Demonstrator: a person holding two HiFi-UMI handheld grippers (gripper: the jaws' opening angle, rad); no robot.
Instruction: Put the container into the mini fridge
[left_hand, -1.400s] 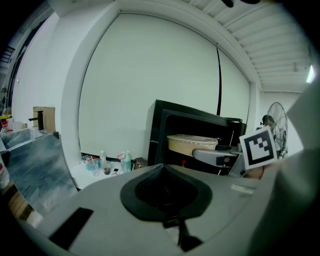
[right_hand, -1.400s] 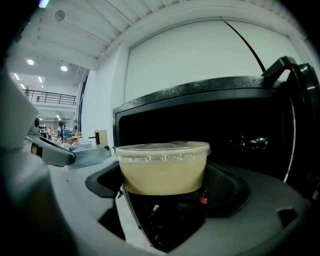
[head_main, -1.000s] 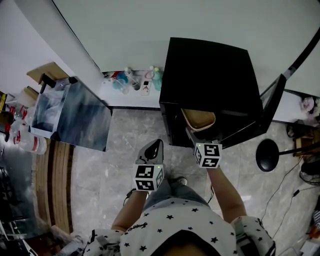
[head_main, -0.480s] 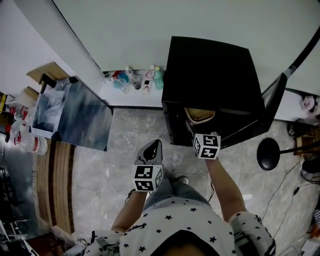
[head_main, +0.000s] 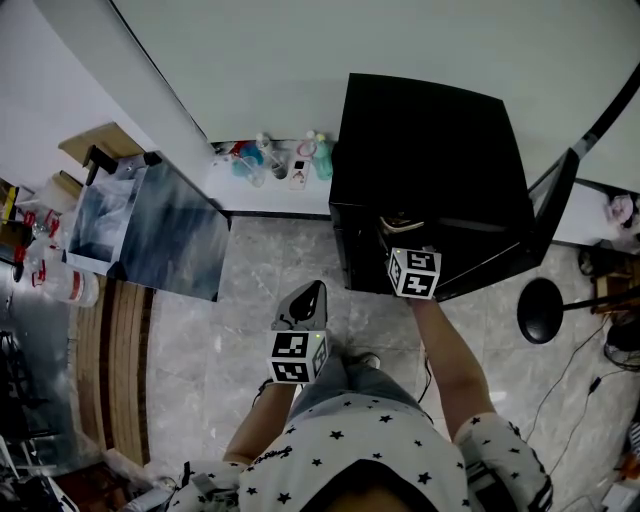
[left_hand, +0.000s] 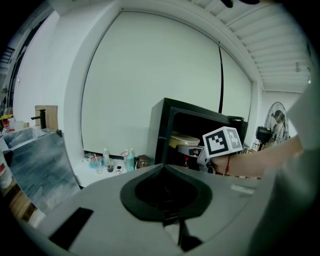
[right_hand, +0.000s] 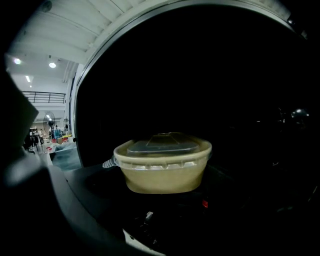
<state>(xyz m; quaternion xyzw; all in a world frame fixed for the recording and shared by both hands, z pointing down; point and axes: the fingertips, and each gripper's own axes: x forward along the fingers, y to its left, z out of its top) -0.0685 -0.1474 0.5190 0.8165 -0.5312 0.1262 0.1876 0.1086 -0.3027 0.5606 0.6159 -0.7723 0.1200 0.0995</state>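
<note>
- My right gripper (head_main: 404, 250): fingers clamped on the tan round paper container with a clear lid (right_hand: 162, 167).
- Container sits upright, lid on, inside the dark cavity of the black mini fridge (head_main: 425, 140).
- My left gripper (head_main: 309, 296): fingers together, empty, over the grey marble floor (head_main: 200, 340), near-left of the fridge.

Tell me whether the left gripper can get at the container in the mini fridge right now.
Probably not. The left gripper hangs shut outside, left of the mini fridge. The right gripper and its arm fill the opening, and it appears to grip the container itself.
</note>
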